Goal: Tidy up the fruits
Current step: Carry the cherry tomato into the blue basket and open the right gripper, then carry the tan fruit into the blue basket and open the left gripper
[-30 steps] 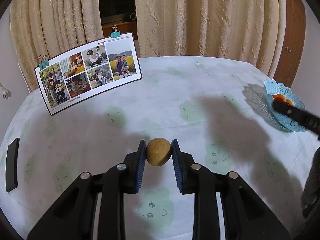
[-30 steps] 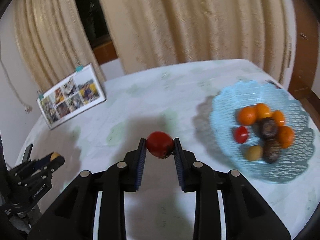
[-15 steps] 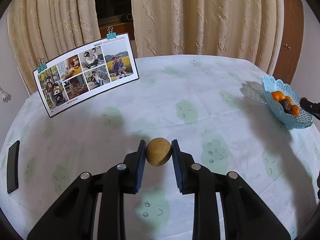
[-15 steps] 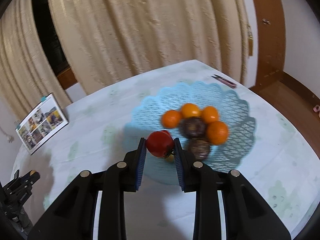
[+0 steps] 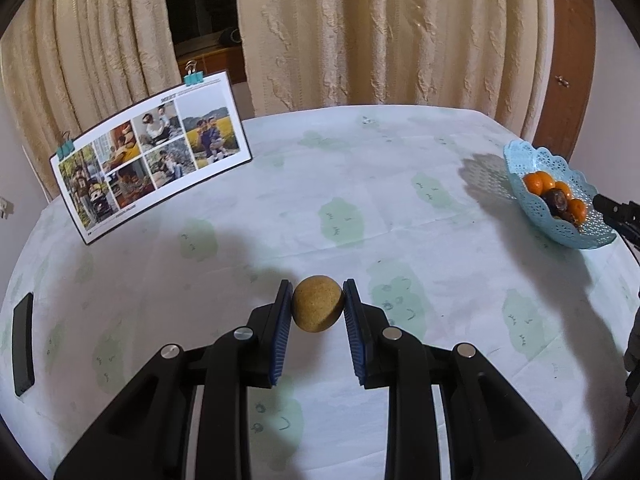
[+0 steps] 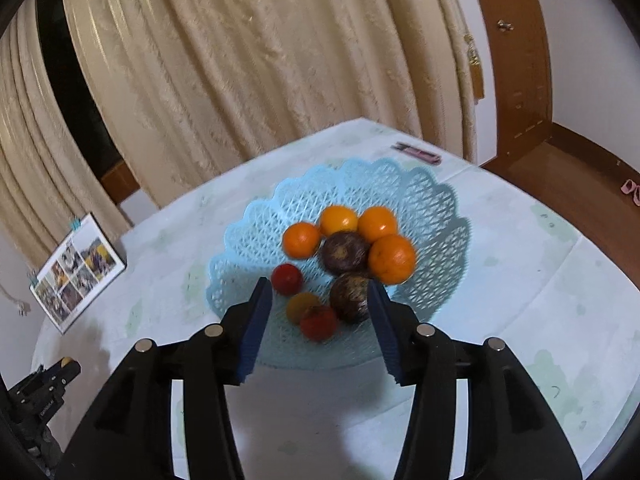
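Observation:
My left gripper (image 5: 317,307) is shut on a round tan-brown fruit (image 5: 317,309) and holds it above the table. My right gripper (image 6: 320,312) is open over the near side of a light blue lattice basket (image 6: 424,192). A red tomato (image 6: 319,322) lies in the basket below the open jaws, free of them. The basket also holds several oranges (image 6: 391,258), two dark purple fruits (image 6: 345,251), a small red tomato (image 6: 286,278) and a yellow fruit (image 6: 301,305). The basket shows at the far right in the left wrist view (image 5: 568,232).
A photo collage board (image 5: 150,158) stands at the table's back left. A black flat object (image 5: 23,344) lies at the left edge. A small pink item (image 6: 418,153) lies behind the basket. Curtains hang behind the table with its patterned cloth (image 5: 360,200).
My right gripper carried the red tomato over the basket, opened and let it go into the basket. My left gripper still holds the tan fruit, nearly unmoved.

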A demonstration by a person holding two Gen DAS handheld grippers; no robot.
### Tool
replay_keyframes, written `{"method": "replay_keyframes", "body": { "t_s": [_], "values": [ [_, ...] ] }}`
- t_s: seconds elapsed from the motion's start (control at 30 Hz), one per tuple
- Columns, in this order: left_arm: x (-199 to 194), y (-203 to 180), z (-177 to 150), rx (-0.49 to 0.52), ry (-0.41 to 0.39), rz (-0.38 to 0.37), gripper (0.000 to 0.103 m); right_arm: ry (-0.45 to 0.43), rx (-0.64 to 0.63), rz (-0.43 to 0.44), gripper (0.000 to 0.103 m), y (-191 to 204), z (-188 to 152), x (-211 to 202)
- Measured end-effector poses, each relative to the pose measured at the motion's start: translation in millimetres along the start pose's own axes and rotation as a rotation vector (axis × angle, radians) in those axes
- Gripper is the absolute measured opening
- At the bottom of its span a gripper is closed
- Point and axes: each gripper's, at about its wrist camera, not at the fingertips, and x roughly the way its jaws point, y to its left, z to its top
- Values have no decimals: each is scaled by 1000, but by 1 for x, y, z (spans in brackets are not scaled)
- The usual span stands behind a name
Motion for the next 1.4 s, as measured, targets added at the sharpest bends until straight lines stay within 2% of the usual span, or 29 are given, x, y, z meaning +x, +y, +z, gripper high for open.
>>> {"method": "replay_keyframes", "body": {
  "t_s": [0.1,0.17,0.23,0.3,0.4,0.6,0.7,0.87,1.13,1.4],
  "values": [
    [-2,-11,7,25,-9,-14,26,-65,10,-43,51,-5,1,-9],
    [-5,-20,13,41,-21,-31,26,-128,17,-97,61,-9,-2,-17],
    [-7,-32,19,59,-31,-60,26,-182,16,-147,64,-12,-6,-22],
    [-8,-44,24,78,-37,-85,26,-223,18,-197,64,-16,-11,-26],
    [-8,-66,33,108,-43,-124,26,-257,39,-226,64,-23,-17,-31],
    [2,-109,55,146,-62,-203,26,-275,64,-232,67,-29,-21,-30],
    [10,-130,63,164,-59,-247,26,-287,66,-229,72,-29,-23,-33],
    [22,-163,74,200,-57,-294,26,-285,60,-228,72,-28,-24,-33],
    [27,-192,85,226,-98,-311,26,-298,90,-234,73,-32,-23,-36],
    [35,-213,90,244,-106,-325,26,-306,104,-244,74,-35,-23,-37]
  ]
}}
